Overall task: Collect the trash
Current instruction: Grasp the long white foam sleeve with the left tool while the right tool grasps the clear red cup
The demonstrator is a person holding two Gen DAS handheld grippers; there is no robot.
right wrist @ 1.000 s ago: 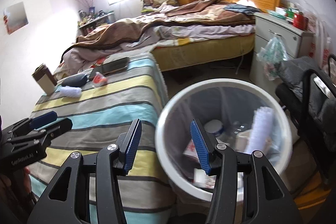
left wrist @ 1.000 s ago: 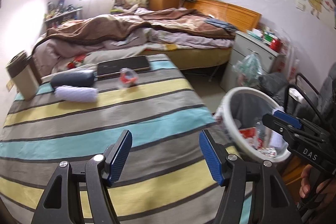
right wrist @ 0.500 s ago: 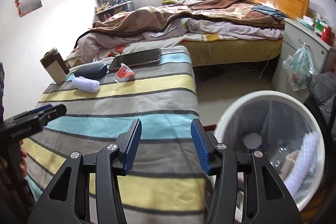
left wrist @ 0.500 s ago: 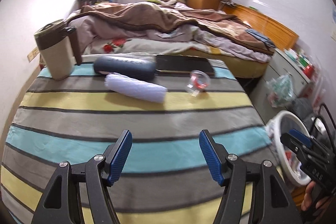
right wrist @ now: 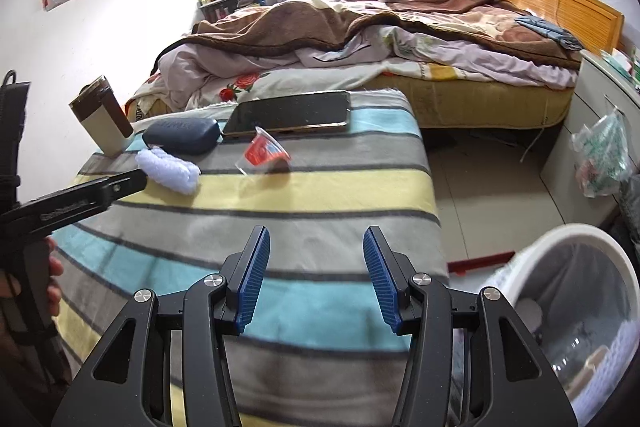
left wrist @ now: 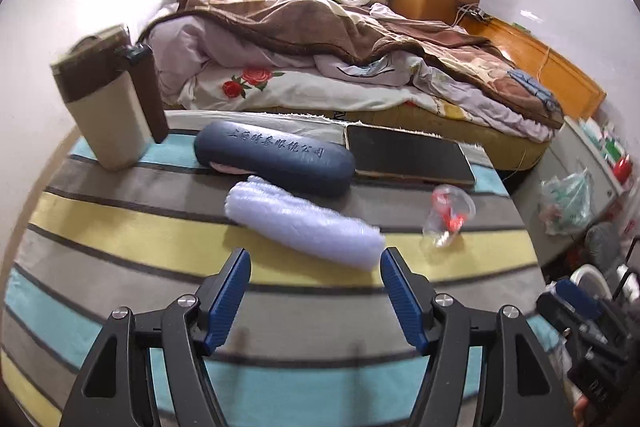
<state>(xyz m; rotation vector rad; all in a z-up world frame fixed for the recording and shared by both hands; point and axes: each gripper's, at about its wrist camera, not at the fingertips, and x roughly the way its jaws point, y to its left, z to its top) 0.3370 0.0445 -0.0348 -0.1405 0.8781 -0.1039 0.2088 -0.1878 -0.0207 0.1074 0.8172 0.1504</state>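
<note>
A white foam roll (left wrist: pixel 300 223) lies on the striped table cloth (left wrist: pixel 120 251), just beyond my open, empty left gripper (left wrist: pixel 315 291). It also shows in the right wrist view (right wrist: pixel 168 171). A clear plastic cup with red scraps (left wrist: pixel 450 213) lies on its side to the roll's right; in the right wrist view the cup (right wrist: pixel 264 151) is far ahead of my open, empty right gripper (right wrist: pixel 316 277). The white trash bin (right wrist: pixel 568 311) stands on the floor at the table's right, holding trash.
A dark glasses case (left wrist: pixel 276 159), a black tablet (left wrist: pixel 408 155) and a beige and brown mug (left wrist: pixel 108 99) stand at the table's far edge. A bed (right wrist: pixel 380 39) lies beyond. A cabinet with a hanging plastic bag (right wrist: pixel 604 155) is at the right.
Both grippers swung left, away from the bin and over the table. The left gripper moved forward close to the foam roll. Both stayed open.
</note>
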